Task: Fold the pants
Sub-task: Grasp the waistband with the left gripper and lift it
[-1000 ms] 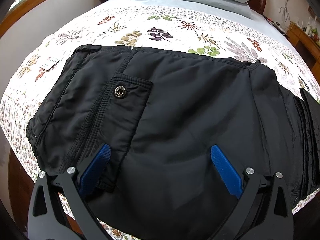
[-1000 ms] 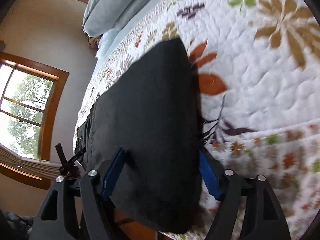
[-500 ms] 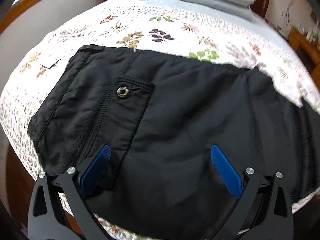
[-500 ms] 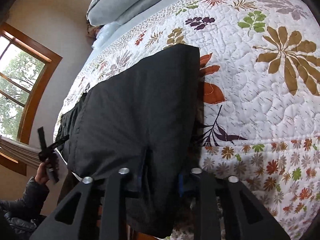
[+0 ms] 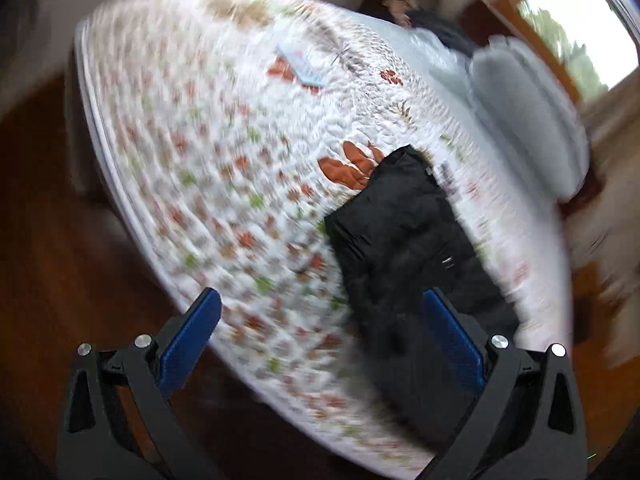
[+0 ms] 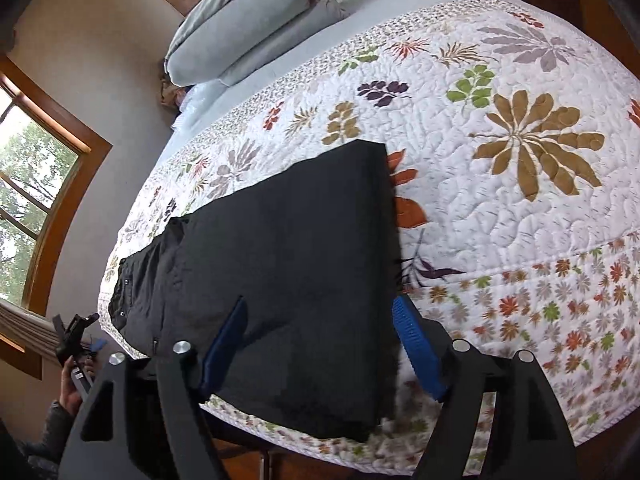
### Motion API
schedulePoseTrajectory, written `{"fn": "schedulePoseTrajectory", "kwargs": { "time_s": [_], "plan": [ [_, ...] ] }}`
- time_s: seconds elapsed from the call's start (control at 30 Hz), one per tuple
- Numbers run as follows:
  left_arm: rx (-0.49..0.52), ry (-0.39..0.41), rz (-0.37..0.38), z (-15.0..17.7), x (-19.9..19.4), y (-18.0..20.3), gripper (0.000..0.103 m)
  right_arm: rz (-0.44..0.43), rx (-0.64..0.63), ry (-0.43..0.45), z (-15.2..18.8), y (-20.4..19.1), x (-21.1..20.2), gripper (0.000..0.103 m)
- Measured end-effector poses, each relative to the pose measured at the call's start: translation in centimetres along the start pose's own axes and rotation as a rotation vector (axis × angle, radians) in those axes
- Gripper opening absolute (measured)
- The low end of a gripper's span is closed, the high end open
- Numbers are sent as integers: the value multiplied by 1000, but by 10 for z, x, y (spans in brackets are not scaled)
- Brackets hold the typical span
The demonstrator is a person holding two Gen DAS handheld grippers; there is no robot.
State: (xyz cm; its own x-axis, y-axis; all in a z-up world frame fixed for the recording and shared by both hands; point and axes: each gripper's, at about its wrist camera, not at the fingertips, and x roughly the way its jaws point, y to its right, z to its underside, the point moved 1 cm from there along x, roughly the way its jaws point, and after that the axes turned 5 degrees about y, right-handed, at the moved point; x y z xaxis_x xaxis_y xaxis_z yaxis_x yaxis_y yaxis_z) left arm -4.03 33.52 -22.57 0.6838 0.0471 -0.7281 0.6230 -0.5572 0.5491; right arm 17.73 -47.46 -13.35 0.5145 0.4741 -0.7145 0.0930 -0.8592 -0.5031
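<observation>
The black pants (image 6: 280, 260) lie flat along the near edge of the floral quilt (image 6: 500, 200), their squared end on the right. My right gripper (image 6: 320, 344) hovers over that end. Its jaws are opening, and the blue pads stand either side of the fabric without pressing it. The left wrist view is blurred by motion. There the pants (image 5: 400, 248) lie to the right. My left gripper (image 5: 320, 336) is open over the quilt's edge (image 5: 220, 140) with nothing between its fingers. The right wrist view also shows the left gripper (image 6: 76, 336), small at the lower left in a person's hand (image 6: 72, 384).
A folded grey duvet (image 6: 256, 28) lies at the head of the bed. A window with a wooden frame (image 6: 24, 184) is in the left wall. A paper tag (image 5: 300, 64) lies on the quilt. Dark wooden floor (image 5: 48, 240) surrounds the bed corner.
My left gripper swung off the pants' waist toward the bed's corner and rolled. My right gripper pinched the pants' end half a second ago, then opened and rose.
</observation>
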Motion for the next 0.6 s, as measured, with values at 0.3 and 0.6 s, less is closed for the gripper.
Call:
{"fn": "schedulePoseTrajectory", "kwargs": {
  "time_s": [0.3,0.6],
  "plan": [
    [-234,-128,173,8,55,-13,99,14,-77,-13,7,-27,1,76],
    [-316,-184,313,11,82,-2,99,23,-45,-22,13,-24,7,76]
  ]
}}
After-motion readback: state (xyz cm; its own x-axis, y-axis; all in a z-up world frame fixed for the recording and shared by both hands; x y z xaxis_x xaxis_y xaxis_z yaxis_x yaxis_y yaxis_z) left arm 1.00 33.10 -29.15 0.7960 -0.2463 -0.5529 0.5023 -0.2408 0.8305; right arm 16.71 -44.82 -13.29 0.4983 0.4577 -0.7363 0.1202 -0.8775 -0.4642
